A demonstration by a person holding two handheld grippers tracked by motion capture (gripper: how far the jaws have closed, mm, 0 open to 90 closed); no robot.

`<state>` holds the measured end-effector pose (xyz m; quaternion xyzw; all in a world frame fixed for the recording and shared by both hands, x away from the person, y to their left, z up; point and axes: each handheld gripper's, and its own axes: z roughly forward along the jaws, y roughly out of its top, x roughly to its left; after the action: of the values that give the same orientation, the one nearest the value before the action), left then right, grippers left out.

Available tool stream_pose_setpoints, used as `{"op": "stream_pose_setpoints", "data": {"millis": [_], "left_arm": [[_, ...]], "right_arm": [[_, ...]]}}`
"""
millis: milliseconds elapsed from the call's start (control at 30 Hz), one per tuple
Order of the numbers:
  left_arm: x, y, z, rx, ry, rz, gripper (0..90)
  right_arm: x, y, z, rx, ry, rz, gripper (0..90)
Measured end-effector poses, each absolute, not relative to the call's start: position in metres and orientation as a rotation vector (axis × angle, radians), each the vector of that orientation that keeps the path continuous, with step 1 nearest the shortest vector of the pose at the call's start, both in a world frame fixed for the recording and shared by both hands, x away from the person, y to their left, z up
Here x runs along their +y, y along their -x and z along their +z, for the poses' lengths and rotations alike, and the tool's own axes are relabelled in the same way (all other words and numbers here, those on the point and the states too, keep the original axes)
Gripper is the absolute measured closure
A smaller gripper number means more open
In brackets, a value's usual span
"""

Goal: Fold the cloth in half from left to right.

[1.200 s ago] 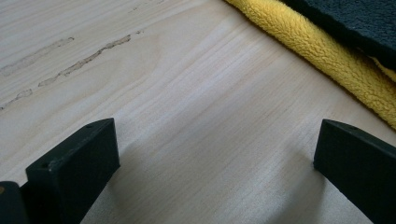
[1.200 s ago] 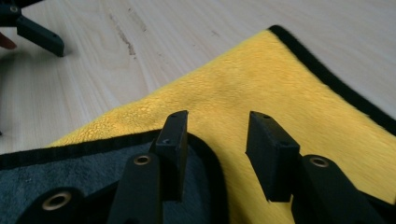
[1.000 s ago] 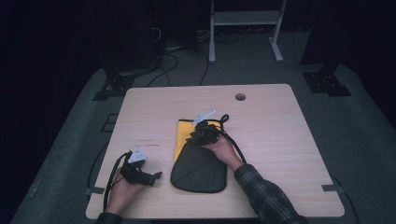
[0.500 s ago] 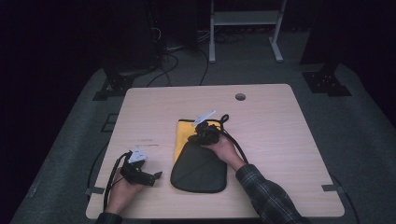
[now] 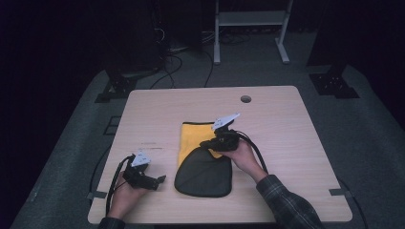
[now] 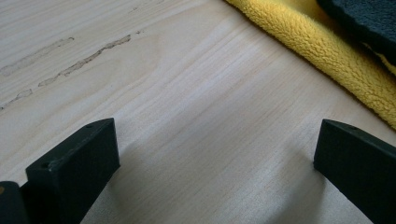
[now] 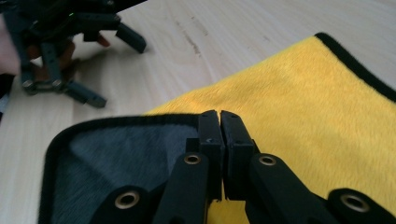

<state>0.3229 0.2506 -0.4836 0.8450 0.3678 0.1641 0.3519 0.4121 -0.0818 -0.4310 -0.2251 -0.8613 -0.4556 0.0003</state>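
High view: right claw [image 5: 213, 142] pinches cloth [image 5: 203, 171] edge.

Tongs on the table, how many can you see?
2. The left black two-jaw tongs rest near the table's front left corner; the right black tongs are mid-table, pinching the yellow-and-grey fluffy cloth.

My left gripper [image 5: 161, 180] lies low by the near left table edge, held in my left hand [image 5: 125, 195], jaws spread wide apart, nothing between them, pointing right. My right gripper [image 7: 219, 122] sits mid-table, gripped by my right hand [image 5: 242, 155], forearm in a plaid sleeve [image 5: 286, 202] coming in from bottom right. Its jaws are pressed together, pinching the dark hem of the cloth [image 7: 299, 93].
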Motion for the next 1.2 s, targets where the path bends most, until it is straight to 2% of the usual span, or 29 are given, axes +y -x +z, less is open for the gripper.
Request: {"op": "stream_pose_setpoints", "data": {"millis": [567, 867, 1000, 1133, 1200], "left_arm": [[0.251, -0.322, -0.484, 0.96, -2.185, 0.423, 0.0], [0.251, -0.322, -0.483, 0.964, -2.188, 0.422, 0.0], [0.251, -0.322, -0.483, 0.963, -2.184, 0.424, 0.0], [0.251, -0.322, -0.483, 0.963, -2.185, 0.424, 0.0], [0.251, -0.322, -0.483, 0.963, -2.185, 0.424, 0.0]], "right_arm": [[-0.149, -0.345, -0.429, -2.577, 0.639, -1.432, 87.9], [-0.158, -0.32, -0.447, -2.641, 0.617, -1.304, 87.6], [-0.156, -0.315, -0.458, -2.7, 0.599, -1.21, 82.7], [-0.159, -0.315, -0.449, -2.662, 0.606, -1.293, 75.7], [-0.159, -0.316, -0.445, -2.653, 0.619, -1.349, 75.1]]}}
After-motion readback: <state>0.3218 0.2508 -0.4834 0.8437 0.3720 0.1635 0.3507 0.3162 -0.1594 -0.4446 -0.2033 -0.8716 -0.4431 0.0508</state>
